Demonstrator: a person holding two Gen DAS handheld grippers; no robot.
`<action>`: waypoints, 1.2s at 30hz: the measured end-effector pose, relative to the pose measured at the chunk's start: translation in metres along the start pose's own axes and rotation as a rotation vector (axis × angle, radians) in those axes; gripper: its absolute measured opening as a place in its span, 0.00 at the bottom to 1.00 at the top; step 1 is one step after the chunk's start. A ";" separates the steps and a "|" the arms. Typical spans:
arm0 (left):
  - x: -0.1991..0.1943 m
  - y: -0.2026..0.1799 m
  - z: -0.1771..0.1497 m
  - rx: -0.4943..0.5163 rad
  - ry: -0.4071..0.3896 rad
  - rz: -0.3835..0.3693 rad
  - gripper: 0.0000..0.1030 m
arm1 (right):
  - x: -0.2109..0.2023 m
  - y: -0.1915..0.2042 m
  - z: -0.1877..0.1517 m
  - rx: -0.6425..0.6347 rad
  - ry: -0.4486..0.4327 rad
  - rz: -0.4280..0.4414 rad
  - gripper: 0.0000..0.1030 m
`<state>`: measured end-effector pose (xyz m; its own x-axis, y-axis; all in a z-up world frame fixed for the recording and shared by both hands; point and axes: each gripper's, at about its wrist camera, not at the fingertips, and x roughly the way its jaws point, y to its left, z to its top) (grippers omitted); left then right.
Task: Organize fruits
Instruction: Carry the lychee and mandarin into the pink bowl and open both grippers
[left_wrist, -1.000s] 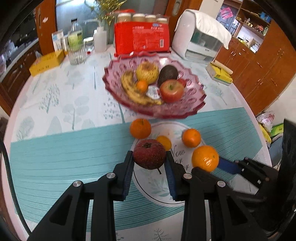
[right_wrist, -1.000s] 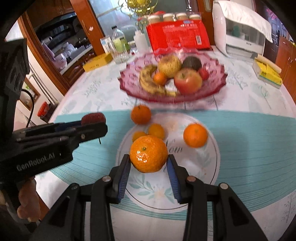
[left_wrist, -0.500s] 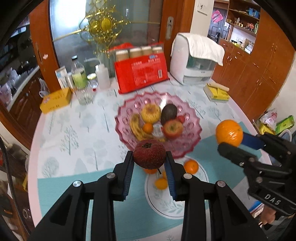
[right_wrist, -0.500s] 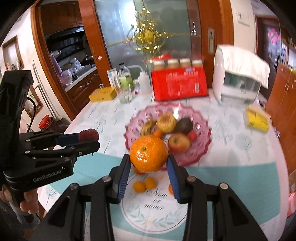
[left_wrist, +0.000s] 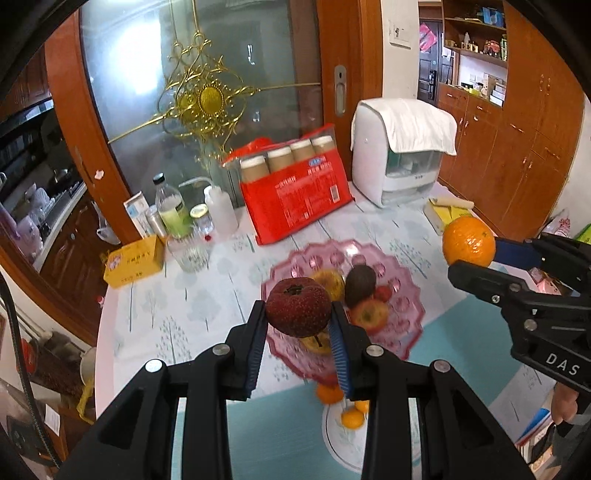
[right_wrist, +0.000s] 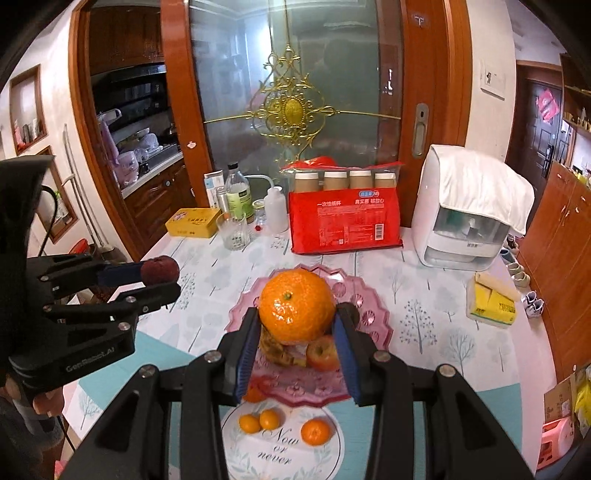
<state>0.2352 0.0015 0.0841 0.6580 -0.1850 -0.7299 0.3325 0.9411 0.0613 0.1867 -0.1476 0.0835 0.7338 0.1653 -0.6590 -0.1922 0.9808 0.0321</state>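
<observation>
Dark red, rough-skinned fruit (left_wrist: 298, 312) sits clamped between the left gripper (left_wrist: 298, 332) fingers, pads on its two sides at mid-height, held in the air above the near-left rim of the pink glass bowl (left_wrist: 400, 295). Judged light, firm, stem fragile. Right gripper (right_wrist: 297, 332) fingers closed on the orange (right_wrist: 296, 305) across its widest part, above the bowl. Judged heavier, rind slightly yielding, waxy; side grip suits it. Small mandarins (right_wrist: 314, 432) lie on the near counter (right_wrist: 424, 295).
</observation>
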 end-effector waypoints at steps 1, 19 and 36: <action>0.005 0.000 0.004 -0.003 0.002 0.000 0.31 | 0.006 -0.004 0.005 0.008 0.003 0.004 0.39; 0.191 -0.009 -0.024 -0.098 0.280 -0.027 0.31 | 0.168 -0.042 -0.019 0.100 0.258 0.047 0.39; 0.241 -0.003 -0.048 -0.102 0.340 -0.007 0.63 | 0.232 -0.030 -0.041 0.035 0.336 0.060 0.40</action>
<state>0.3600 -0.0327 -0.1248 0.3878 -0.1033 -0.9159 0.2555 0.9668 -0.0008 0.3360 -0.1433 -0.1010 0.4652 0.1858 -0.8655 -0.2023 0.9742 0.1003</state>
